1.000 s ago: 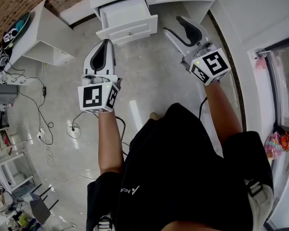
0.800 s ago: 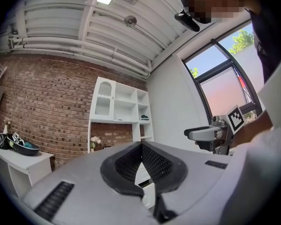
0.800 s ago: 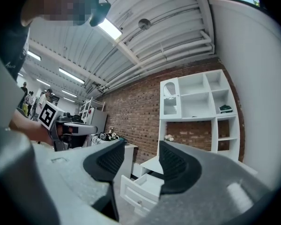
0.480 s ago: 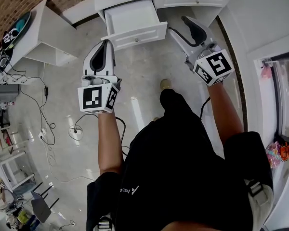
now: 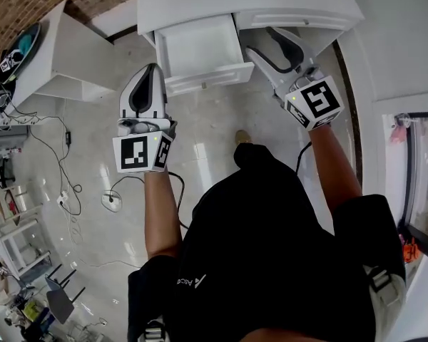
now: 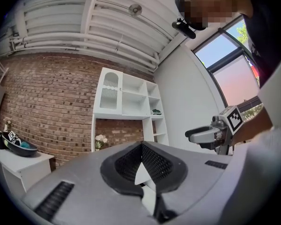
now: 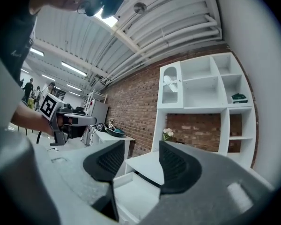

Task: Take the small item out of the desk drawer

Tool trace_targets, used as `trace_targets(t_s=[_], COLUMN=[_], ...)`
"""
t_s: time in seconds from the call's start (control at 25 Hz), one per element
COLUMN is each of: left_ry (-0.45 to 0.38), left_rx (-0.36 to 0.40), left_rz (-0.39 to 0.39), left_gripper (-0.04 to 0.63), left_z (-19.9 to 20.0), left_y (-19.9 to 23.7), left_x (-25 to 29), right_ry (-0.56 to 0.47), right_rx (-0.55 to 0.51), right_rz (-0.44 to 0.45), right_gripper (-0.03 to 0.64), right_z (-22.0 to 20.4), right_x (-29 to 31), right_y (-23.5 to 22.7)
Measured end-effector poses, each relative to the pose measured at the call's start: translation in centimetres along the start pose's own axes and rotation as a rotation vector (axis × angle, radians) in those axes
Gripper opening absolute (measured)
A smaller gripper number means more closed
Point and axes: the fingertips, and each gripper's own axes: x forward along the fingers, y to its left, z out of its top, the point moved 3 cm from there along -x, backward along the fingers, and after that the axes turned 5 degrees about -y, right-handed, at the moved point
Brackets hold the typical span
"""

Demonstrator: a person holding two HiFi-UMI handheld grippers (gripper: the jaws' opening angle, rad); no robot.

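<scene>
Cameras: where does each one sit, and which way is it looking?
Head view: on the person's head, looking steeply down at the open drawer; both forearms, the left gripper and the right gripper show.
Left gripper view: on the left gripper, looking along its touching jaws toward the white shelves.
Right gripper view: on the right gripper, looking between its parted jaws into the drawer.
Shared: both gripper views show the shelves and the other gripper.

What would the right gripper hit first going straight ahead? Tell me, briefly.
Most likely the white desk, at the edge just above its open drawer; both show between the right gripper's spread fingers. Nothing else stands in that line, though the depth is hard to judge.
</scene>
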Motion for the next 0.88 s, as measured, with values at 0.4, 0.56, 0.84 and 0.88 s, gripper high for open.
trace_targets(t_s=[0.4, 0.56, 0.84, 0.88], left_ry=[0.039, 0.062, 0.077, 0.077], left_rx=[0.011, 0.000, -0.026, -0.028], left_rz=[0.091, 0.100, 0.089, 0.082], left_gripper=[0.000, 0.000, 0.000, 0.000], left_z=[-4.8, -6.0, -8.5, -8.9], left_y=[4.9, 6.5, 10.6, 11.0], left_x=[10.1, 11.6, 13.0, 13.1], right_ry=[0.153, 0.271, 0.527, 0.569], right_rx=[-0.009, 0.006, 0.027, 0.027], right_rz=[0.180, 0.253, 0.370, 0.384], right_gripper=[0.218, 0.219, 0.222, 0.224], right_z=[-7.4, -10.6, -17.5, -18.6], right_x=[9.9, 12.7, 17.9, 18.3], right_y=[-7.2, -6.9, -4.8, -4.4])
